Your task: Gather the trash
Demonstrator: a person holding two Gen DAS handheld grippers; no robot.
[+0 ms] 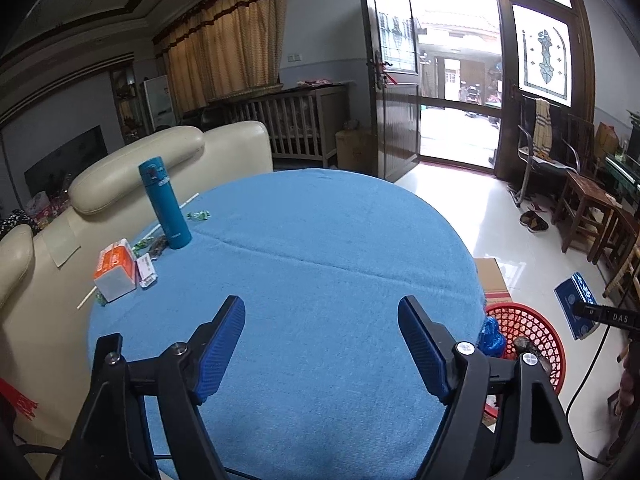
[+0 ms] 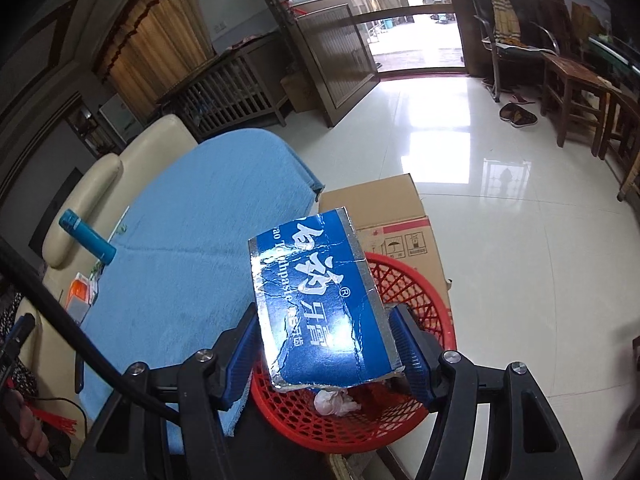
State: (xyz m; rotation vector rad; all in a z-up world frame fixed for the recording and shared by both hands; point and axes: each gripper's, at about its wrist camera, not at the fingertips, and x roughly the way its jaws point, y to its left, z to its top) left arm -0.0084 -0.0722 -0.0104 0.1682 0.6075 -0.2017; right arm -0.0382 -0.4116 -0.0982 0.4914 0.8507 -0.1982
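Note:
My right gripper [image 2: 324, 356] is shut on a blue and silver toothpaste box [image 2: 320, 304] and holds it above a red mesh basket [image 2: 416, 280] that stands on the floor beside the table. A crumpled white paper [image 2: 334, 402] lies in the basket. The box also shows in the left wrist view [image 1: 576, 304], beyond the basket [image 1: 532, 332]. My left gripper [image 1: 322, 344] is open and empty over the blue tablecloth [image 1: 320, 248]. At the table's left edge lie an orange and white box [image 1: 116, 270], green candy wrappers [image 1: 199, 215], a small packet [image 1: 146, 270] and a straw [image 1: 86, 300].
A teal flask [image 1: 164, 202] stands upright on the table's left side. A cream sofa [image 1: 132, 164] runs behind the table. A cardboard box [image 2: 400, 220] stands behind the basket. Wooden chairs [image 2: 576, 92] and slippers [image 2: 518, 116] are at the far right by the open door.

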